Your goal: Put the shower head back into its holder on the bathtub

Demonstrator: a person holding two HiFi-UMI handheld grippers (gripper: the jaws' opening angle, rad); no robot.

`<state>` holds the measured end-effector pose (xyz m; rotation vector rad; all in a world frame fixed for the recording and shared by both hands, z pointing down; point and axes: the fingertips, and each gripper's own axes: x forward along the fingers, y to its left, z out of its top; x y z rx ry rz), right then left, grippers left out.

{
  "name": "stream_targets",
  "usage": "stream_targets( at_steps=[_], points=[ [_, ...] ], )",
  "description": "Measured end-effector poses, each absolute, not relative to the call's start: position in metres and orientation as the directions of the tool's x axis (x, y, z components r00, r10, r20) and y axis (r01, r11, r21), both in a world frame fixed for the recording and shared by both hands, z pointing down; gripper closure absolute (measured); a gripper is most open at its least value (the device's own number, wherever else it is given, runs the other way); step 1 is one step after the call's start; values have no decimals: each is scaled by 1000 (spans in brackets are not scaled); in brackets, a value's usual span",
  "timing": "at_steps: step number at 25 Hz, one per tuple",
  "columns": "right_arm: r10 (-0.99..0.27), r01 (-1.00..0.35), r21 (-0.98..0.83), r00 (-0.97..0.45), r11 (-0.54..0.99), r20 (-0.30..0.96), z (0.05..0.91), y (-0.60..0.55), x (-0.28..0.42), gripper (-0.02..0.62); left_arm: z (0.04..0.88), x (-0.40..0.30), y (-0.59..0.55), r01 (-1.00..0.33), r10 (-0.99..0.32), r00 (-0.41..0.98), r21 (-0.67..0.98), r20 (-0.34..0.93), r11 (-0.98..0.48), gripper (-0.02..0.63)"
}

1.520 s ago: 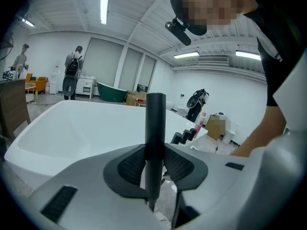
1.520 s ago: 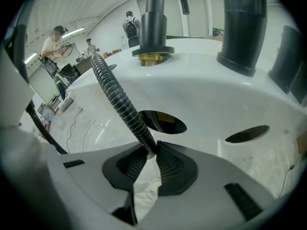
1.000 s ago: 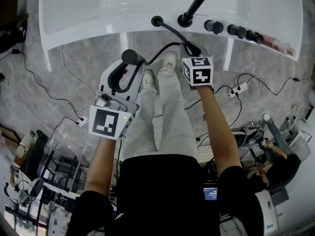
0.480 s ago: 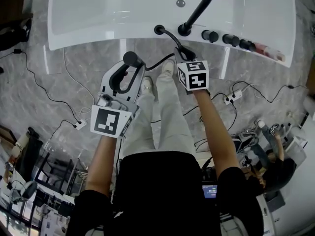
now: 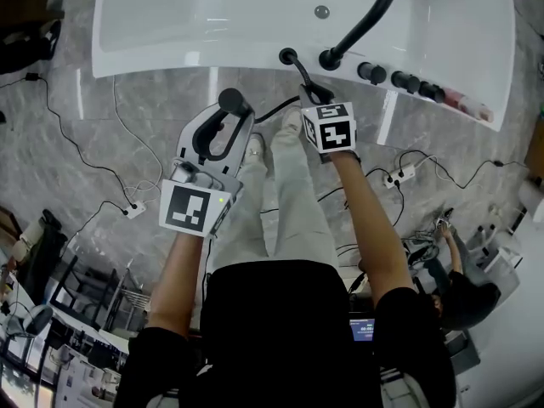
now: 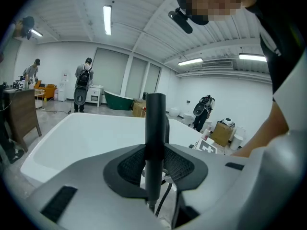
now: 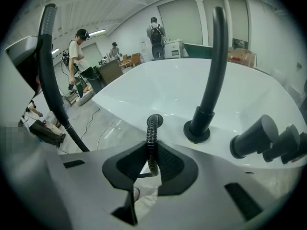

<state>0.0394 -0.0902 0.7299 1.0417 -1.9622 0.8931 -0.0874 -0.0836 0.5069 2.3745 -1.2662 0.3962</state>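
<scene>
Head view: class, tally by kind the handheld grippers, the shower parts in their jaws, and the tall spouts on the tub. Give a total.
Grey handheld grippers: 2 (left gripper, right gripper)
Black shower head: 1
Black ribbed hose: 1
Black curved spout: 1
Total: 5

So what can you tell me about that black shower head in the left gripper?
The shower head is a slim, matte black, stick-shaped wand. It stands roughly upright, clamped between the left gripper's jaws, in front of the white bathtub and above the floor. A ribbed black hose leaves its lower end, passes through the right gripper's jaws and runs into an opening in the tub rim.
</scene>
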Motion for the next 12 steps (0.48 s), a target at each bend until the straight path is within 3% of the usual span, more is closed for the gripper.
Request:
stream_targets(
  at_steps=[4,12],
  points=[
    [-361,-870,-229,-403,437,841,735,-96,34,529,521,-95,-76,-841,-688,535,233,490,-488,477],
    [-328,-856,-221,-400,467,856,744,-112,20,529,518,-102,-90,-860,-743,511,242,433,-450,477]
  ],
)
